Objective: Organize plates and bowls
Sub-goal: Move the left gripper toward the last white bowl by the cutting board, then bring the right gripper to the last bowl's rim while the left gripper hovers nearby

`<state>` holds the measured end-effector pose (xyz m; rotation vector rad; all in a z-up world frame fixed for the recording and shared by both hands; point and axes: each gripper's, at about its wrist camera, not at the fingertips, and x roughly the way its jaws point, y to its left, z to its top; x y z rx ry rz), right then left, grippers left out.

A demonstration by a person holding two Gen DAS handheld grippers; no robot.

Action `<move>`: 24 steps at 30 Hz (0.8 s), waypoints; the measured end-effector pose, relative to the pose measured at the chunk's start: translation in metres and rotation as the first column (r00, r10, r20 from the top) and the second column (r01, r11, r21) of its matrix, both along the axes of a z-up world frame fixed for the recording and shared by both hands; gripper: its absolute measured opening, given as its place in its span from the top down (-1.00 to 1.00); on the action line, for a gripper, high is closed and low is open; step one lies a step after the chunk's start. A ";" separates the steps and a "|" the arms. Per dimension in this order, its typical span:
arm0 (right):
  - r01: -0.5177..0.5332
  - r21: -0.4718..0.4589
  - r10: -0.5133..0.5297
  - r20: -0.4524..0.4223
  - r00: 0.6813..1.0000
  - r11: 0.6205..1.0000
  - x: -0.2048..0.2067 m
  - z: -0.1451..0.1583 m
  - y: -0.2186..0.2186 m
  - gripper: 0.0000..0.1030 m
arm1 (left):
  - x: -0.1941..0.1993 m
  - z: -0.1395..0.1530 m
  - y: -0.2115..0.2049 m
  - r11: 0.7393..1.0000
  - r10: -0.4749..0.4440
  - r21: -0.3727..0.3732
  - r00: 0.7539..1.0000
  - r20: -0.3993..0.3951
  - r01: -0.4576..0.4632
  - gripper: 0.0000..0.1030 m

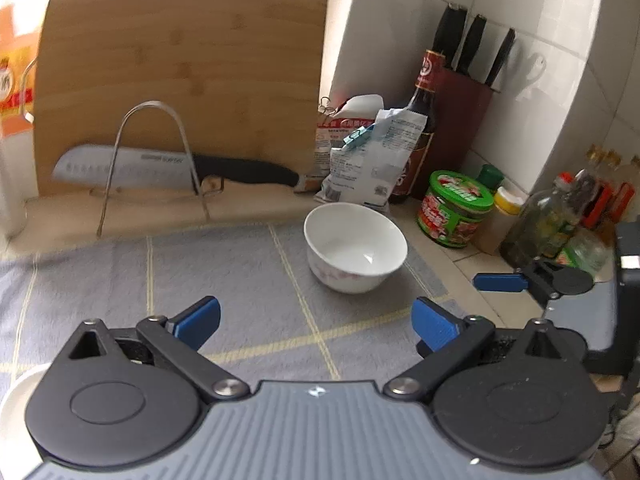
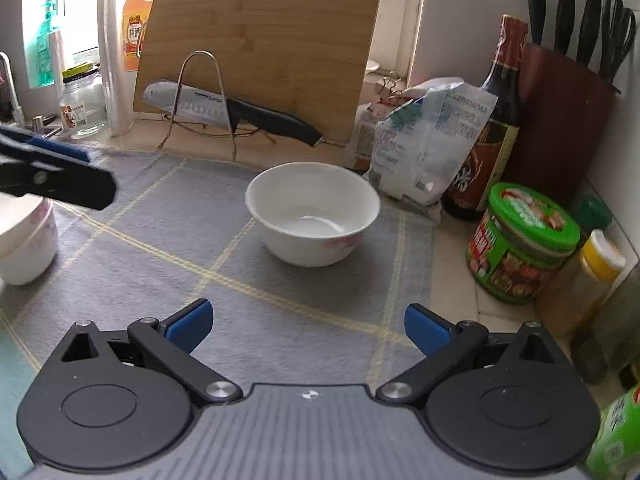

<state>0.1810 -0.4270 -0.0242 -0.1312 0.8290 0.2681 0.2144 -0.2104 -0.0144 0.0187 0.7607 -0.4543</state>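
Two white bowls sit on the grey checked mat (image 2: 200,248). One bowl (image 2: 313,213), with a faint pink pattern, stands at twelve o'clock from the right gripper (image 2: 308,326); the second bowl (image 2: 26,244) is at nine o'clock, under the left gripper (image 1: 316,322). Both grippers have their blue fingers (image 1: 198,320) spread wide with nothing between them. Labels are too blurred to read: one green-lidded jar (image 2: 524,244), one dark sauce bottle (image 2: 488,120), one white bag (image 2: 432,140). One kitchen knife (image 2: 224,110) rests against one cutting board (image 2: 260,36).
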 end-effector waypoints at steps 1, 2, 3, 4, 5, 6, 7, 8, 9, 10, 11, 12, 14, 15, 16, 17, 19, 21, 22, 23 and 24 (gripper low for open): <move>-0.002 0.000 0.002 0.003 1.000 1.000 0.002 -0.001 -0.004 -1.00 | 0.003 -0.001 -0.007 1.000 0.004 0.016 1.000 0.001 -0.004 -0.96; -0.003 0.003 0.003 0.001 1.000 1.000 0.006 -0.002 -0.008 -1.00 | 0.006 -0.002 -0.013 1.000 0.003 0.020 1.000 0.004 -0.003 -0.96; 0.002 0.005 -0.002 0.001 1.000 1.000 0.009 -0.004 -0.012 -1.00 | 0.009 -0.004 -0.018 1.000 0.003 0.020 1.000 0.009 -0.003 -0.96; 0.013 0.008 -0.013 -0.001 1.000 1.000 0.012 -0.005 -0.016 -1.00 | 0.011 -0.006 -0.023 1.000 0.006 0.025 1.000 0.015 -0.007 -0.96; 0.027 0.012 -0.027 -0.006 1.000 1.000 0.017 -0.006 -0.021 -1.00 | 0.012 -0.008 -0.028 0.999 0.007 0.031 1.000 0.028 -0.008 -0.96; 0.040 0.019 -0.040 -0.011 0.999 0.999 0.022 -0.007 -0.027 -1.00 | 0.013 -0.012 -0.032 0.999 0.009 0.041 0.999 0.037 -0.010 -0.96; 0.052 0.025 -0.052 -0.014 0.999 0.998 0.026 -0.008 -0.032 -1.00 | 0.015 -0.015 -0.038 0.999 0.013 0.050 0.999 0.038 -0.015 -0.96; 0.064 0.028 -0.064 -0.016 0.998 0.998 0.030 -0.008 -0.038 -1.00 | 0.017 -0.019 -0.041 0.999 0.012 0.052 0.999 0.037 -0.014 -0.96; 0.073 0.030 -0.072 -0.020 0.997 0.997 0.034 -0.007 -0.043 -1.00 | 0.019 -0.023 -0.045 0.999 0.009 0.053 0.999 0.039 -0.011 -0.96; 0.083 0.029 -0.083 -0.020 0.996 0.996 0.040 -0.006 -0.047 -1.00 | 0.021 -0.029 -0.049 0.998 0.013 0.060 0.999 0.045 -0.016 -0.96; 0.094 0.027 -0.093 -0.018 0.995 0.995 0.045 -0.005 -0.051 -1.00 | 0.024 -0.034 -0.053 0.998 0.018 0.067 0.999 0.047 -0.021 -0.96; 0.104 0.024 -0.104 -0.015 0.994 0.994 0.049 -0.003 -0.055 -1.00 | 0.026 -0.040 -0.056 0.997 0.022 0.070 0.999 0.049 -0.025 -0.96; 0.116 0.022 -0.116 -0.004 0.993 0.993 0.058 0.001 -0.060 -1.00 | 0.031 -0.051 -0.061 0.996 0.035 0.074 0.998 0.054 -0.039 -0.96; 0.116 0.022 -0.116 0.005 0.993 0.993 0.062 0.004 -0.062 -1.00 | 0.035 -0.056 -0.064 0.996 0.035 0.078 0.998 0.046 -0.039 -0.96; 0.114 0.018 -0.114 0.013 0.993 0.993 0.065 0.006 -0.063 -1.00 | 0.038 -0.062 -0.068 0.996 0.034 0.082 0.999 0.041 -0.037 -0.96; 0.111 0.014 -0.111 0.020 0.994 0.994 0.068 0.007 -0.064 -1.00 | 0.039 -0.069 -0.073 0.992 0.013 0.125 1.000 0.016 -0.015 -0.96; 0.100 0.013 -0.101 0.027 0.995 0.995 0.073 0.009 -0.063 -1.00 | 0.040 -0.083 -0.083 0.989 0.000 0.146 1.000 -0.007 0.001 -0.96; 0.090 0.017 -0.091 0.029 0.995 0.996 0.077 0.010 -0.062 -1.00 | 0.041 -0.094 -0.090 0.988 -0.012 0.155 1.000 -0.019 0.014 -0.96; 0.081 0.022 -0.082 0.027 0.996 0.996 0.078 0.010 -0.061 -1.00 | 0.041 -0.098 -0.094 0.986 -0.017 0.163 1.000 -0.026 0.021 -0.96; 0.076 0.024 -0.076 0.024 0.997 0.997 0.079 0.009 -0.059 -1.00 | 0.042 -0.101 -0.097 0.986 -0.017 0.168 1.000 -0.025 0.021 -0.96; 0.070 0.024 -0.071 0.023 0.997 0.997 0.080 0.009 -0.058 -1.00 | 0.044 -0.105 -0.100 0.984 -0.022 0.174 0.999 -0.031 0.027 -0.96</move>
